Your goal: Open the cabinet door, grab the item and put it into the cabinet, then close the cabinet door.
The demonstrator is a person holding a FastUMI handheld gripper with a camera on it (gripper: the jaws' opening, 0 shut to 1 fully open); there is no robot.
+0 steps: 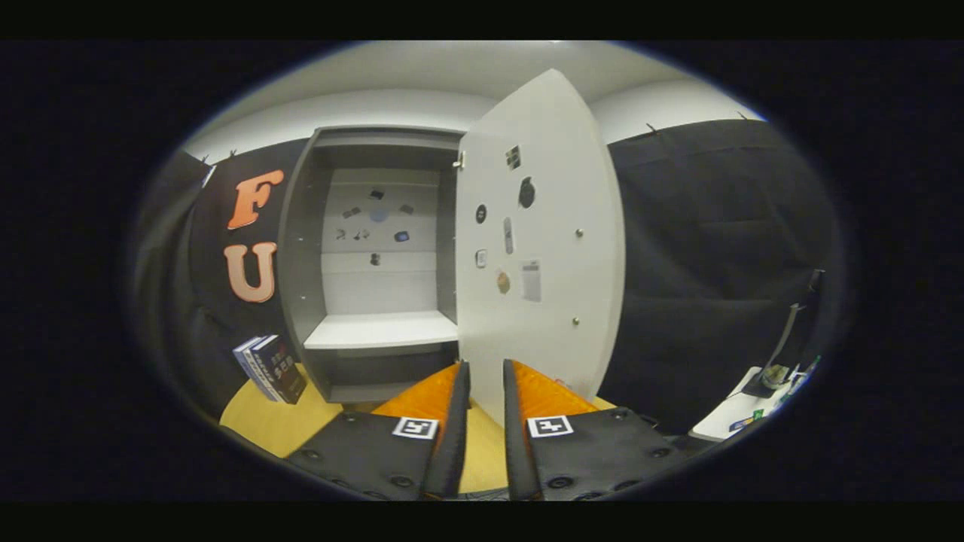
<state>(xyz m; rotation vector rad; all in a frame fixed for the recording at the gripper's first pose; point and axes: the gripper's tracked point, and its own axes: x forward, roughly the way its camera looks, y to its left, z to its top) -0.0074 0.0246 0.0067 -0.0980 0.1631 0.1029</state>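
Through my claw's camera, my claw (486, 376) sits low over the yellow worktop (271, 421), its two fingers drawn close together with only a narrow gap between them and nothing in it; I cannot tell whether they are fully clenched. Just ahead of the fingertips stands the lower edge of the white cabinet door (542, 248), swung wide open, small stickers dotted over its inner face. Beyond and to the left the cabinet (376, 263) gapes, its white shelf (380, 331) bare. A dark boxed item (273, 369) stands tilted on the worktop beside the cabinet's left wall, well apart from my fingers.
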